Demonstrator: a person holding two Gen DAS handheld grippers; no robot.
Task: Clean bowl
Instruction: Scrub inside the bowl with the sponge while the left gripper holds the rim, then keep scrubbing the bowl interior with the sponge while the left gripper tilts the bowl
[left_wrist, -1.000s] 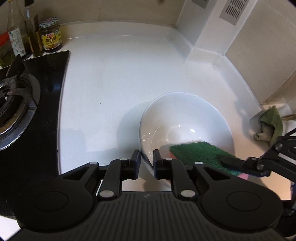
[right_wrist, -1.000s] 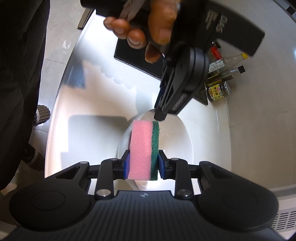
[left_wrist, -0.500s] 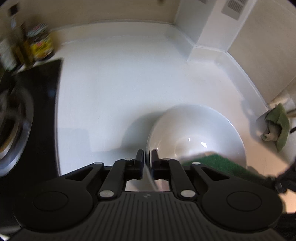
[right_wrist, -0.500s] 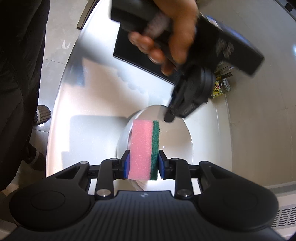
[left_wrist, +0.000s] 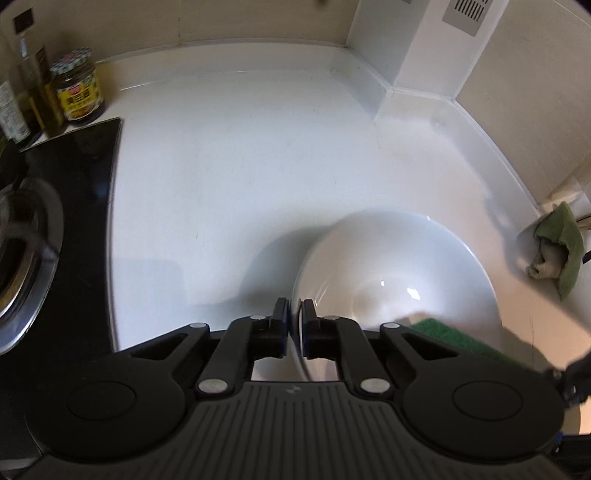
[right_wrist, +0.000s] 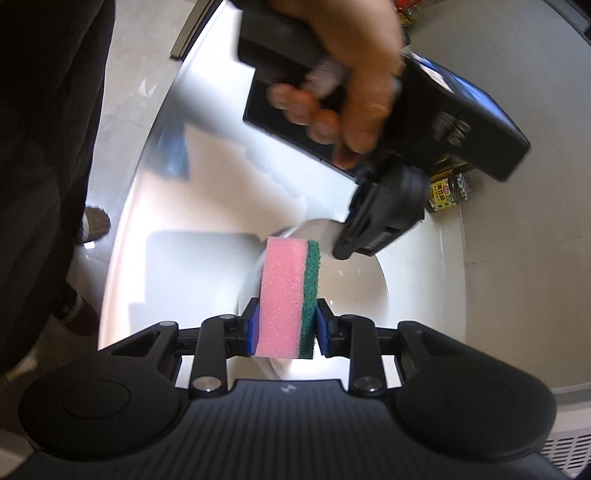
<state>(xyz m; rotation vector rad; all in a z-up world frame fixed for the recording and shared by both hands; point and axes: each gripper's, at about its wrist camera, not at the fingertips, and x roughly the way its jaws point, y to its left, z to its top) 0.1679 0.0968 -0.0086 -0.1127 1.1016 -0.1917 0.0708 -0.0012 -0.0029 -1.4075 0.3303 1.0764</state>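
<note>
A white bowl (left_wrist: 399, 273) sits on the white counter (left_wrist: 240, 166). My left gripper (left_wrist: 294, 328) is shut on the bowl's near rim, one finger inside and one outside. It also shows in the right wrist view (right_wrist: 373, 236), gripping the bowl (right_wrist: 354, 284) at its far rim. My right gripper (right_wrist: 284, 325) is shut on a pink sponge with a green scrub side (right_wrist: 288, 295), held over the bowl's near edge. The sponge's green face (left_wrist: 454, 338) shows at the bowl's right edge in the left wrist view.
A black gas hob (left_wrist: 55, 229) lies to the left, with a sauce jar (left_wrist: 77, 92) and bottles (left_wrist: 33, 92) behind it. A green cloth (left_wrist: 557, 251) lies at the right. Walls close the counter at the back and right. A person's legs (right_wrist: 48, 147) stand beside the counter.
My left gripper closed on the bowl's rim and shifted the bowl right. The sponge drew back toward the bowl's edge. The right gripper kept its grip.
</note>
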